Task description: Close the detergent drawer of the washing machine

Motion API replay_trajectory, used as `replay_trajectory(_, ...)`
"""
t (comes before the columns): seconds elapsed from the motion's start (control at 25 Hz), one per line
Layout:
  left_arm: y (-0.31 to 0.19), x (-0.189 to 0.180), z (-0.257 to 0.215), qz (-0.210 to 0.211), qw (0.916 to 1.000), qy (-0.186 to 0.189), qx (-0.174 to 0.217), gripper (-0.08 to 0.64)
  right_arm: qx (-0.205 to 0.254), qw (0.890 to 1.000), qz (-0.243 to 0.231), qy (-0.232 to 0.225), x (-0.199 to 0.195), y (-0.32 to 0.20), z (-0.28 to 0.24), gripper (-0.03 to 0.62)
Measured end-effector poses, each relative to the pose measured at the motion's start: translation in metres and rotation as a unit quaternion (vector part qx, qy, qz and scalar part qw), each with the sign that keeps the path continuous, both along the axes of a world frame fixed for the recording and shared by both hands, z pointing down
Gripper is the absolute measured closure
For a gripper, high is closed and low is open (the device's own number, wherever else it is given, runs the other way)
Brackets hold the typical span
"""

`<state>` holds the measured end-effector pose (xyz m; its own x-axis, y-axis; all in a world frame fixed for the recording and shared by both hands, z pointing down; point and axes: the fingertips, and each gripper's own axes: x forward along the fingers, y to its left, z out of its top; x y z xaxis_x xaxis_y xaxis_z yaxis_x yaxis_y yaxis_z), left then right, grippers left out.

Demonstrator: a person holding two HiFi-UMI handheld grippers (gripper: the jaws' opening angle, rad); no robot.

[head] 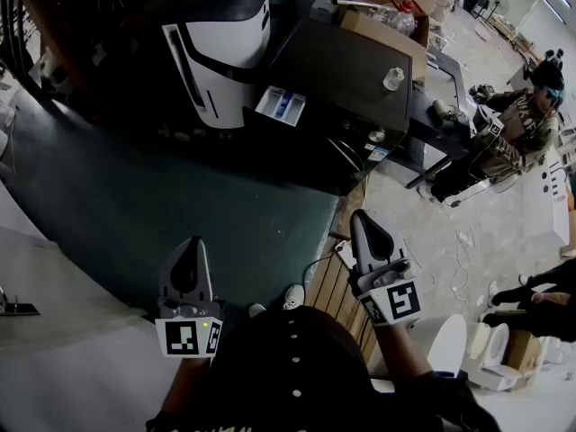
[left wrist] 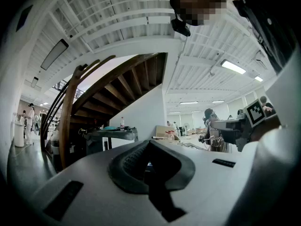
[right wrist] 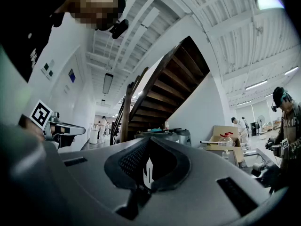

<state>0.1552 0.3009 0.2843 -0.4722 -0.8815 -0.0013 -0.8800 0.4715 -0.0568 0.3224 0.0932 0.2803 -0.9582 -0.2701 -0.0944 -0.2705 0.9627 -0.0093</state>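
The washing machine (head: 219, 54), white-fronted with a dark top, stands at the far side of the green floor. Its detergent drawer (head: 281, 106) sticks out to the machine's right, showing white and blue compartments. Both grippers are held close to the person's body, well short of the machine. My left gripper (head: 191, 252) is shut with nothing in it, and in its own view the left gripper (left wrist: 149, 144) points level toward the stairs. My right gripper (head: 366, 228) is also shut and empty; in its view the right gripper (right wrist: 148, 147) shows only a sliver of light between the pads.
A dark table (head: 355, 70) with a cardboard box (head: 389, 27) stands right of the machine. A person (head: 522, 124) with grippers stands at the far right. A wooden staircase (left wrist: 117, 84) rises behind the machine. White fixtures (head: 481, 349) sit at the lower right.
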Motion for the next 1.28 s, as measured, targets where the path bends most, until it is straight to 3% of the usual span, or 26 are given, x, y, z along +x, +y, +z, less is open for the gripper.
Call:
replay_trajectory(0.2,0.001,0.004,0.001,0.001,1.0,-0.002,0.001,0.545,0.0,1.0,-0.004,0.001,0.001,0.003,0.001,0.561)
replay_trajectory(0.4,0.004,0.006,0.0,-0.003,1.0,-0.003,-0.001,0.545,-0.026,0.999,-0.001,-0.036,0.006,0.003,-0.003,0.561)
replay_trajectory(0.64,0.005,0.01,0.001,-0.004,1.0,-0.002,-0.005,0.545,-0.016,1.0,-0.005,-0.023,0.012,0.005,0.003,0.56)
replay_trajectory(0.68,0.005,0.011,0.003,-0.004,1.0,-0.002,-0.006,0.545,-0.012,1.0,-0.006,-0.023,0.011,0.006,0.005,0.541)
replay_trajectory(0.8,0.002,0.012,0.004,-0.005,0.9999,-0.002,-0.01,0.545,-0.022,1.0,-0.003,-0.021,0.01,0.003,0.009,0.397)
replay_trajectory(1.28,-0.01,0.026,0.005,-0.023,0.9995,-0.005,-0.022,0.545,-0.039,0.999,-0.022,-0.01,0.012,-0.014,0.027,0.394)
